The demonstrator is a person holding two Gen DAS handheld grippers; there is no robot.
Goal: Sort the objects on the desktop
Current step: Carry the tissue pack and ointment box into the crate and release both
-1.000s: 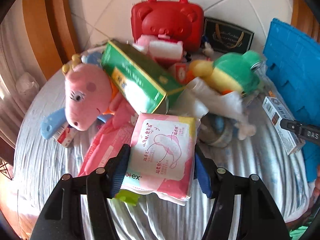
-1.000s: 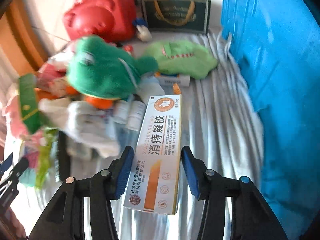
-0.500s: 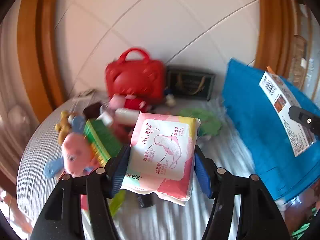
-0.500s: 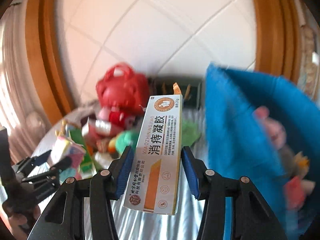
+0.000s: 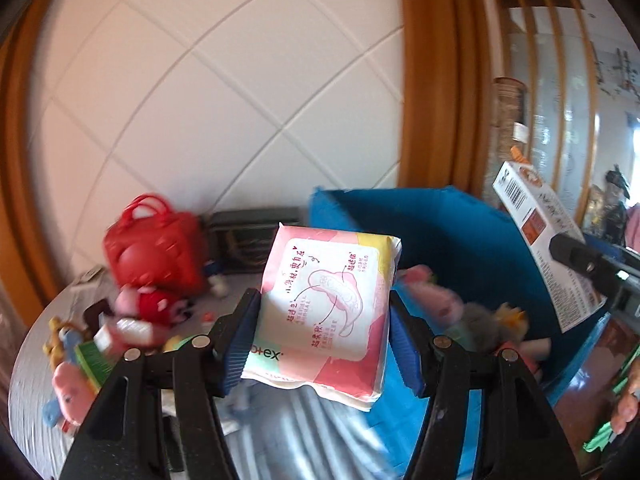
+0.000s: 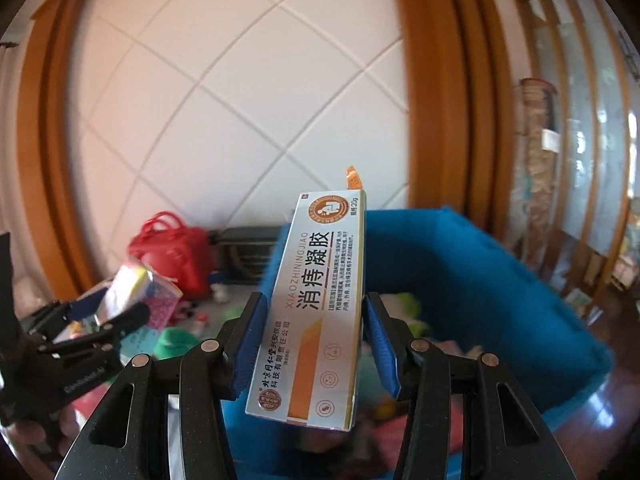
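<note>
While both grippers hang over the blue bin [image 6: 480,280], each one's got exactly one item pinched between its blue pads. The right gripper [image 6: 310,344] clamps a long white-and-orange ointment box [image 6: 310,312], long axis pointing away and up. The left gripper [image 5: 324,340] squeezes one pink pad pack [image 5: 326,312], short and puffy, tilted up the same way.
</note>
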